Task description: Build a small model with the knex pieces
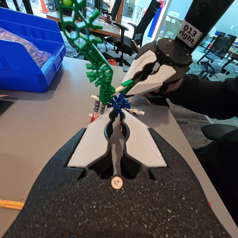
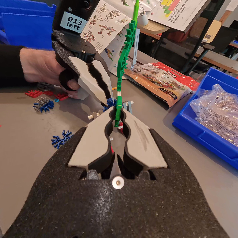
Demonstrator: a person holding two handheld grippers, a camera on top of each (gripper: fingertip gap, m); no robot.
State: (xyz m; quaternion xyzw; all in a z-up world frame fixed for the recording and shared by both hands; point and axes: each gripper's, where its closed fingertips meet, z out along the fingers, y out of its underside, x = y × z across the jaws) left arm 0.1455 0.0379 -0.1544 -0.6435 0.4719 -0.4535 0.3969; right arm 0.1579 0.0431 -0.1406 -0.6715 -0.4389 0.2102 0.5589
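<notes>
My left gripper is shut on a blue snowflake connector at the top of a small model of grey, white, red and yellow pieces standing on the grey table. My right gripper is shut on a green connector. A short white rod joins that connector to a tall green chain of connectors, which rises from the blue connector and leans up and away. In the right wrist view the left gripper comes in from the upper left, right beside the green piece.
A blue bin holding a plastic bag stands at the left; it also shows in the right wrist view. A bag of parts and an instruction sheet lie behind. Loose blue and red connectors lie nearby. A yellow rod lies near me. My left and right fingertips are right by each other.
</notes>
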